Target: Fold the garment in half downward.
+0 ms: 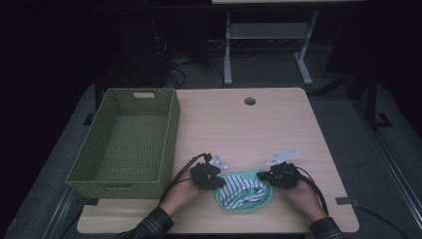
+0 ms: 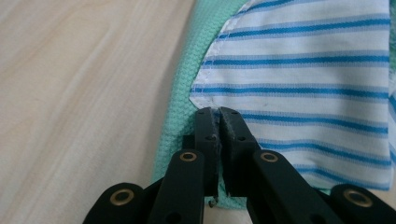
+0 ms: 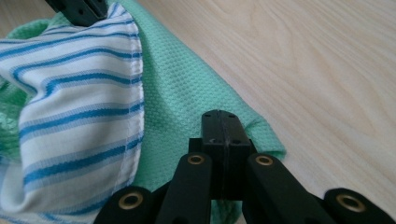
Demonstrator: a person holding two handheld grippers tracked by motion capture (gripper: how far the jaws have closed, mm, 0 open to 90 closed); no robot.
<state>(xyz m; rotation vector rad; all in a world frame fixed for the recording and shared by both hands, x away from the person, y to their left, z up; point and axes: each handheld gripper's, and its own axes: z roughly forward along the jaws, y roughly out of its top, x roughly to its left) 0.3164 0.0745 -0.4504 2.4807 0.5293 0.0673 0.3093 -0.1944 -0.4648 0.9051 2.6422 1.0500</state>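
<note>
Your left gripper (image 2: 219, 112) sits low in the middle of its own view with the jaws pressed together on cloth, right where the hem of the striped cloth (image 2: 303, 88) meets the green cloth (image 2: 182, 102) under it; I cannot tell whether both layers are pinched or just one. Your right gripper (image 3: 220, 114) is clamped tight on the green cloth (image 3: 187, 93) near its edge, at lower centre of that view, with the striped cloth (image 3: 79, 116) bunched to the left of the frame.

From above, both grippers, left (image 1: 215, 180) and right (image 1: 266, 177), flank the small heap at lower centre of the frame, near the front edge of the table (image 1: 259, 124). There the striped cloth (image 1: 241, 186) lies crumpled on top of the green cloth (image 1: 263, 199).

Expect both pieces to handle as light, soft and limp: they will sag and fold, and the top one may slide off the knit below. Taking hold at hems or corners, as you do now, looks the surest, since a pinch in the middle would gather loose folds.

Count: two cloths, one striped and one green; one woven basket (image 1: 132, 142) at the left of the frame, nothing in it; two grippers; one table
</note>
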